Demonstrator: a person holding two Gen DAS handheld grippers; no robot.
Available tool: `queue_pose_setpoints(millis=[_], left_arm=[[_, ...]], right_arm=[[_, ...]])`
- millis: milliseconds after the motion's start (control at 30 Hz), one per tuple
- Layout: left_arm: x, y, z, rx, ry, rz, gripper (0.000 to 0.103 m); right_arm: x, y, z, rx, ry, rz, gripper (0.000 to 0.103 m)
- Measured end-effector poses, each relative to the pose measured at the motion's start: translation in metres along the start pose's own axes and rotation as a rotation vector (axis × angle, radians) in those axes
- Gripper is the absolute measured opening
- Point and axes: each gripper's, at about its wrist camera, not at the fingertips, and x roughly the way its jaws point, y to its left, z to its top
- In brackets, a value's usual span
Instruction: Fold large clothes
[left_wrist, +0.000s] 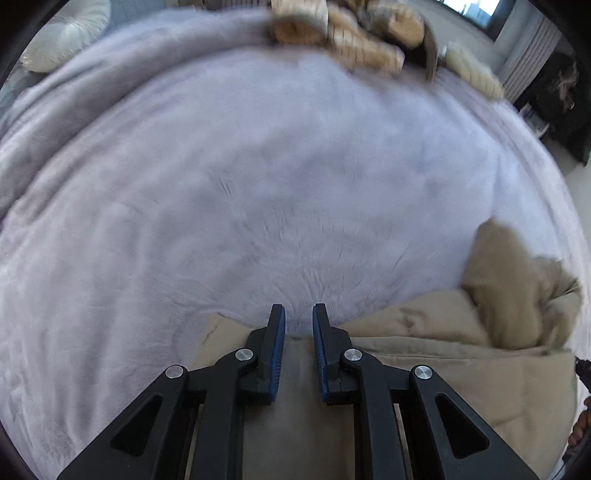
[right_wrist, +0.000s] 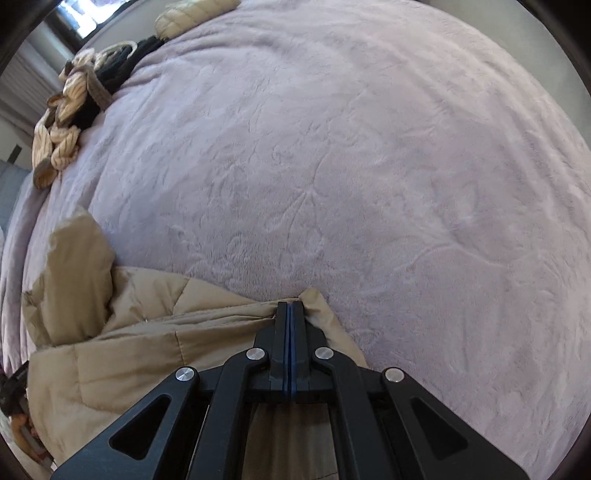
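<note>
My left gripper (left_wrist: 298, 314) is released, blue pads apart w/ nothing between them, tips hovering over the near edge of the tan quilted coat (left_wrist: 424, 343), which lies at the near side of the bed on the lavender plush blanket (left_wrist: 258, 177). My right gripper (right_wrist: 290, 314) is clenched on the coat (right_wrist: 147, 332), pinching the fabric edge right by a small peaked corner; pads look pressed together w/ cloth caught at the tips. A bunched-up flap of the coat (left_wrist: 509, 288) stands up at the right in the left wrist view, same lump (right_wrist: 74, 280) at the left in the right wrist view, so it sits btwn my two grippers. Far side of the bed: a heap of beige striped knitwear (right_wrist: 62, 122) mixed w/ something black (right_wrist: 118, 70), well apart from the coat. White pillow (left_wrist: 66, 33) at far left, blurry. Window (right_wrist: 79, 14) and curtain beyond the bed. Middle of the blanket btwn coat and heap has only creases.
</note>
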Motion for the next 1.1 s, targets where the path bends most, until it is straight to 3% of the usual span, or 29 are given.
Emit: queue_pose_setpoints(millis=[67, 200, 433, 667, 900, 1100], left_arm=[[-0.021, 0.003, -0.005, 0.023, -0.027, -0.009, 0.019], [-0.048, 0.016, -0.026, 0.074, -0.018, 0.022, 0.019], [-0.065, 0.036, -0.060, 0.036, -0.005, 0.016, 0.019], [-0.048, 0.042, -0.079, 0.003, 0.032, 0.026, 0.019], [-0.082, 0.055, -0.098, -0.002, 0.046, 0.043, 0.019], [-0.106, 0.067, -0.136, -0.047, 0.108, 0.029, 0.019]], right_arm=[[-0.023, 0.004, -0.006, -0.031, -0.064, -0.049, 0.000], [-0.055, 0.006, -0.027, -0.076, -0.106, -0.056, 0.000], [-0.088, -0.006, -0.073, -0.066, -0.095, -0.033, 0.000], [-0.072, -0.023, -0.098, -0.010, -0.039, -0.050, 0.000], [-0.091, -0.041, -0.112, 0.059, -0.041, -0.058, 0.003], [-0.115, -0.057, -0.143, 0.161, -0.027, -0.011, 0.003]])
